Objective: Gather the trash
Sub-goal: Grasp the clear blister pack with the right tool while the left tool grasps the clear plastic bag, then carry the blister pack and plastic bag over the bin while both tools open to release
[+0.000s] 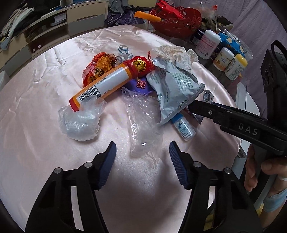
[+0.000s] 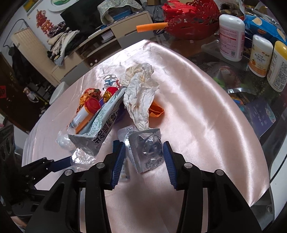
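Observation:
Trash lies heaped on the pink satin cloth (image 1: pixel 35 111): an orange tube (image 1: pixel 102 84), a silver snack bag (image 1: pixel 175 86), a crumpled tissue (image 2: pixel 140 96), a clear plastic wrapper (image 1: pixel 141 121), a small clear bottle (image 1: pixel 184 129), a crumpled clear bag (image 1: pixel 80 121), and red-gold foil (image 1: pixel 96 68). My left gripper (image 1: pixel 142 159) is open, its fingers either side of the clear wrapper's near end. My right gripper (image 2: pixel 144 157) is open around a silver blister pack (image 2: pixel 147 150); in the left wrist view it (image 1: pixel 190 107) reaches in beside the snack bag.
A red basket (image 1: pixel 177 19) with an orange stick (image 1: pixel 147 16) stands at the back. White supplement bottles (image 1: pixel 208 44) and snack packs crowd the glass table on the right. A cabinet (image 1: pixel 53 23) with piled clothes stands behind.

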Available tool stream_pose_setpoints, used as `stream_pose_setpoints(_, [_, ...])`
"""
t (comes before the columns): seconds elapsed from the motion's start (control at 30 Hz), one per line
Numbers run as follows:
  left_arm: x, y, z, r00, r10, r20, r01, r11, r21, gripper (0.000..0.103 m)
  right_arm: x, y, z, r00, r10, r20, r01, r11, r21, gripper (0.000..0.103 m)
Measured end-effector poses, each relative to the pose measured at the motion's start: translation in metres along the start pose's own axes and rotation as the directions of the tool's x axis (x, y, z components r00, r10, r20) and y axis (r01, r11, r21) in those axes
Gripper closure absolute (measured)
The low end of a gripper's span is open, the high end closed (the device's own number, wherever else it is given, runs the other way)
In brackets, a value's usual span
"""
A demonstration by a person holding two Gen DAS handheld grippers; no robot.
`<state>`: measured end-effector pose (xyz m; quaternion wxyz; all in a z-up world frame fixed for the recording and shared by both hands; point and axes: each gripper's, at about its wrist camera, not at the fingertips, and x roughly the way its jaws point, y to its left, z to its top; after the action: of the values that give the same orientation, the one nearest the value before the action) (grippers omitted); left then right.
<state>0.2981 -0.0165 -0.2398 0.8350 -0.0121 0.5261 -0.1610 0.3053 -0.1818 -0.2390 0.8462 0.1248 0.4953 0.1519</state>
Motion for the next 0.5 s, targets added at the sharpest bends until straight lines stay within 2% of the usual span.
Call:
stream_pose_setpoints(0.03, [0.002,0.000,-0.001,1.000,-0.007,-0.004,0.007,1.000,0.001,0.061,0.002,0.000,-0.001,1.000,0.003,-0.008,-0.003,1.000,-0.003,0.066])
stream_pose_setpoints(0.1, [0.001,-0.001,-0.003,1.000,0.003,0.006,-0.003,1.000,0.013,0.069,0.001,-0.001,-0.002,1.000,0.003,-0.002,-0.003,1.000,-0.009,0.067])
stream_pose_setpoints(0.3, [-0.016,-0.003,-0.016,1.000,0.015,0.017,-0.015,1.000,0.023,0.071,-0.022,0.002,-0.018,1.000,-0.029,0.003,0.029,0.999,-0.028,0.068])
stream_pose_setpoints(0.5, [-0.049,-0.009,-0.043,0.999,0.017,0.031,-0.017,1.000,0.022,0.071,-0.058,0.002,-0.050,0.999,-0.053,-0.002,0.053,0.998,-0.024,0.068])
